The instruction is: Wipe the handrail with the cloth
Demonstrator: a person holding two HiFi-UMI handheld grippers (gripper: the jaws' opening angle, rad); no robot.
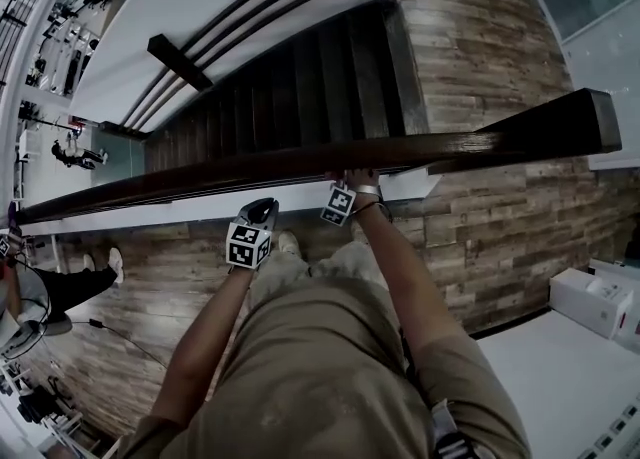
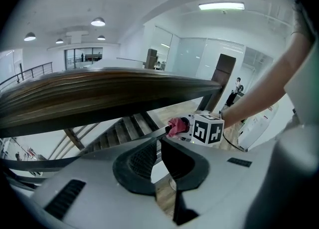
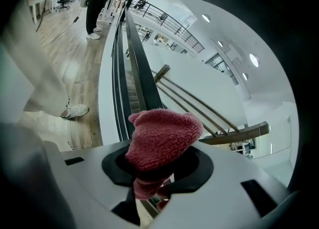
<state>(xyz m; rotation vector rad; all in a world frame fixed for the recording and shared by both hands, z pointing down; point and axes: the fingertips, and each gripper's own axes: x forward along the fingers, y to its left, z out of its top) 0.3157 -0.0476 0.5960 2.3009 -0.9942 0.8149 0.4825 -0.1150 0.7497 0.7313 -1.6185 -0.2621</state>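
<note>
- The dark staircase (image 1: 300,87) drops away beyond the landing, with thin railings along its far side.
- The wood-plank floor (image 1: 500,237) lies under the person's feet.
- The handrail (image 1: 300,159), a thick dark wooden beam, crosses the head view from lower left to upper right, right in front of the person.
- White boxes (image 1: 590,299) stand on the pale floor at the lower right; what they hold does not show.
- The right gripper (image 3: 158,168) is up at the near edge of the handrail, and its jaws pinch the cloth between them.
- The left gripper (image 2: 159,148) is held just beside the right one, a little below the rail, with its jaws pressed together on nothing.
- The cloth (image 3: 162,138), red and nubbly, bulges in a bunch out of the right gripper's jaws, with the rail running away behind it; whether it touches the wood cannot be told.
</note>
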